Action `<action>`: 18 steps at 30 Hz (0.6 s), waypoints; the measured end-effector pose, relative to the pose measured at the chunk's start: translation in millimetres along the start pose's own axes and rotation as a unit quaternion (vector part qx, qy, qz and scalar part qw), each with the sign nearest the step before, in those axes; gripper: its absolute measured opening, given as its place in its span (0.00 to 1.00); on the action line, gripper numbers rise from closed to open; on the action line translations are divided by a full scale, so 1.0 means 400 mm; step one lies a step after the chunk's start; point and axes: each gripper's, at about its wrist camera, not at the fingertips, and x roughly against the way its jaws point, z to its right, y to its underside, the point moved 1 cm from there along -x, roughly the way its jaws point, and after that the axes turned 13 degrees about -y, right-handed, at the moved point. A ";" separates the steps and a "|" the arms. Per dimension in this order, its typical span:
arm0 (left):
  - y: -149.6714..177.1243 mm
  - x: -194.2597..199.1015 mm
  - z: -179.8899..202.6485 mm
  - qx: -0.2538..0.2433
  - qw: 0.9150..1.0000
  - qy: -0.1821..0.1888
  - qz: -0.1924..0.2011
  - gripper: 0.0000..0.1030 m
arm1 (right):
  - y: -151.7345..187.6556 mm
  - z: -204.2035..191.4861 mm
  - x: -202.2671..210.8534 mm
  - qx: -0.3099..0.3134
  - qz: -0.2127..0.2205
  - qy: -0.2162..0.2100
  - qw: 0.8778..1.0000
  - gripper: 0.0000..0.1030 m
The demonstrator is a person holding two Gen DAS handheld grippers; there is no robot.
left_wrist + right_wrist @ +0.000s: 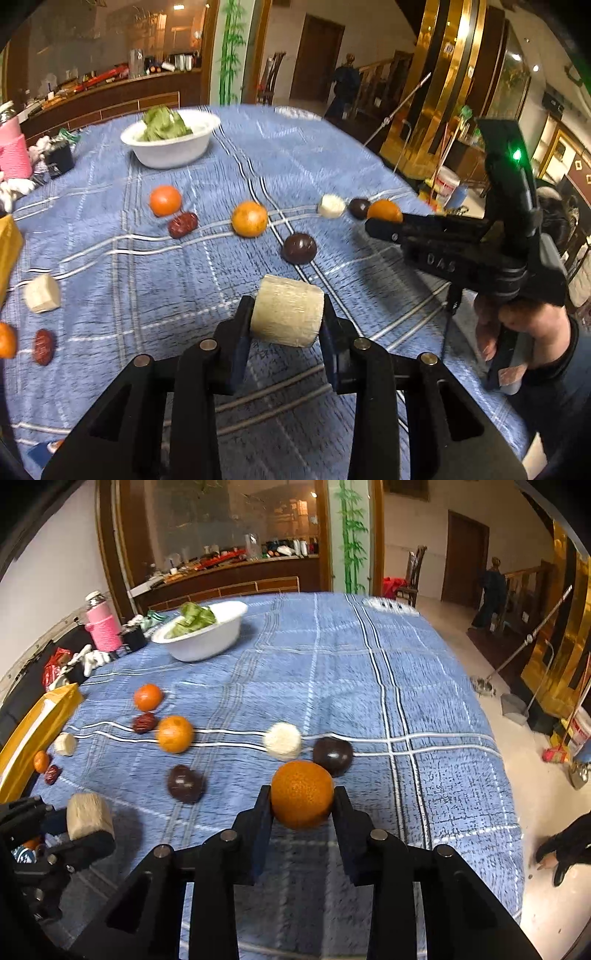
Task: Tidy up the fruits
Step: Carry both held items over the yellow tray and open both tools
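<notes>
left claw (287, 320) is clamped on a pale cylinder piece (288, 315), right claw (303, 805) on an orange (302, 794); most fruits near the white bowl (173, 149) lie unsorted.

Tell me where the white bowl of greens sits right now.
The white bowl sits on the blue tablecloth's far left, in both views, right of the pink bottle and beyond the scattered fruit.

Orange (384, 210) half hidden behind right gripper (373, 227) in left view. Small orange (6, 339) cut by left edge. Counter clutter (236, 557) too small to identify.
</notes>
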 end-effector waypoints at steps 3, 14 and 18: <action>0.007 0.064 -0.054 0.021 1.000 -0.010 0.018 0.30 | -0.006 -0.050 0.040 0.006 0.016 -0.009 1.000 0.32; 0.090 0.303 -0.427 0.140 0.978 -0.137 0.066 0.30 | -0.063 -0.463 0.080 0.079 0.053 -0.124 0.988 0.31; 0.142 0.345 -0.580 0.191 0.961 -0.192 0.055 0.30 | -0.085 -0.661 0.038 0.115 0.049 -0.174 0.977 0.31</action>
